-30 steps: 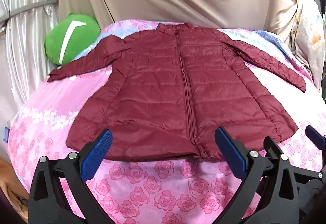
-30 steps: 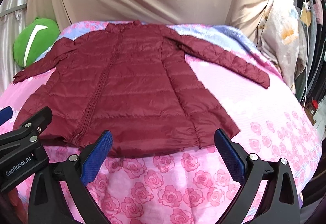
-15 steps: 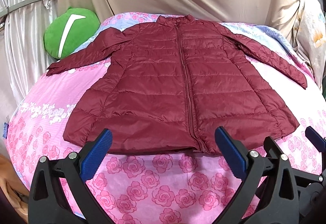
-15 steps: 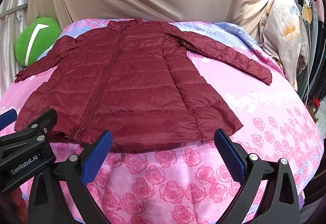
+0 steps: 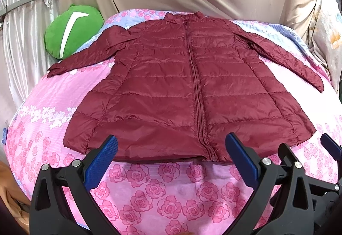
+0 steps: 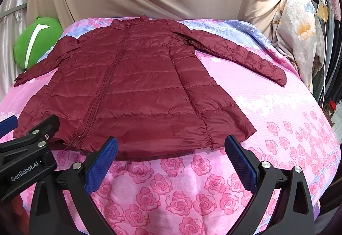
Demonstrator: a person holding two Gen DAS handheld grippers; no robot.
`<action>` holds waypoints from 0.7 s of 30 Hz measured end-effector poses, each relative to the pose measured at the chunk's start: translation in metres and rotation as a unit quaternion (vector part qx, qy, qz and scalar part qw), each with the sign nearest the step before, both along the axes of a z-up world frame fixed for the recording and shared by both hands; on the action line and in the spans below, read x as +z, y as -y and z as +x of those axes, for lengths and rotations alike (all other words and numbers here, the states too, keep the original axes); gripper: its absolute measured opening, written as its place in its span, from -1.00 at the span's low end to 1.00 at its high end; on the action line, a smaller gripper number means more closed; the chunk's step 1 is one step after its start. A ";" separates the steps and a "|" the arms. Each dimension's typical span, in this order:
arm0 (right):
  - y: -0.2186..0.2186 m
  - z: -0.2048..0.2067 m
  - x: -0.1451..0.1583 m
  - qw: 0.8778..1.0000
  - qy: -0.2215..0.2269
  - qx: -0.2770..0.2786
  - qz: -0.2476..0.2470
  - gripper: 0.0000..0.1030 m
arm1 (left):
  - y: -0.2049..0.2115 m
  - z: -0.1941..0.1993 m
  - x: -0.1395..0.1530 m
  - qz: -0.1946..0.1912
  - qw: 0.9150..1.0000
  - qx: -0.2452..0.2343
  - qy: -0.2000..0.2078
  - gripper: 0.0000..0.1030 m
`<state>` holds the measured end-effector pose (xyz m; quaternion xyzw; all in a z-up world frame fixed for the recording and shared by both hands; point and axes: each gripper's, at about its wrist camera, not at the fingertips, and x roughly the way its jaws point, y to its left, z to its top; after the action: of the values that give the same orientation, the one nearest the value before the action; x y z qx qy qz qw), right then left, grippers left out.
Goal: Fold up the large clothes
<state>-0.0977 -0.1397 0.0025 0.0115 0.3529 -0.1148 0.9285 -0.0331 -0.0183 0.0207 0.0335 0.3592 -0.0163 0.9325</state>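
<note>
Both jaws stood wide and empty, left gripper (image 5: 171, 162) and right gripper (image 6: 171, 162) side by side just short of the hem of the maroon puffer jacket (image 5: 188, 93), spread flat on the rose-print bed (image 5: 166, 192), collar farthest away.

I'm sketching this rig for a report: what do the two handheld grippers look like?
Both match: the left gripper and right gripper have black angular plastic frames with silver screws and two blue, fine-textured finger pads. The left gripper's body carries white "GenRobot.AI" lettering, seen from the right wrist camera. No cables or sleeves show.
</note>
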 end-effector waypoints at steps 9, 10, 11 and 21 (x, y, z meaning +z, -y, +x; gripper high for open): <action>0.041 0.015 -0.005 0.999 -0.010 -0.047 0.014 0.90 | 0.002 -0.003 -0.021 -0.023 0.998 -0.050 -0.043 0.91; 0.047 0.017 -0.005 0.998 -0.009 -0.053 0.012 0.90 | 0.003 -0.005 -0.023 -0.022 0.997 -0.059 -0.047 0.91; 0.055 0.019 -0.005 0.998 -0.008 -0.061 0.010 0.90 | 0.005 -0.005 -0.025 -0.022 0.996 -0.064 -0.050 0.91; 0.221 0.075 -0.009 0.980 -0.015 -0.187 0.067 0.90 | 0.001 0.020 -0.023 -0.021 0.997 -0.046 -0.050 0.91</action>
<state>-0.0226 -0.3607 -0.0063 0.1381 0.3649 -0.2628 0.8824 -0.0133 -0.0192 -0.0027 0.0299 0.4027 -0.0686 0.9123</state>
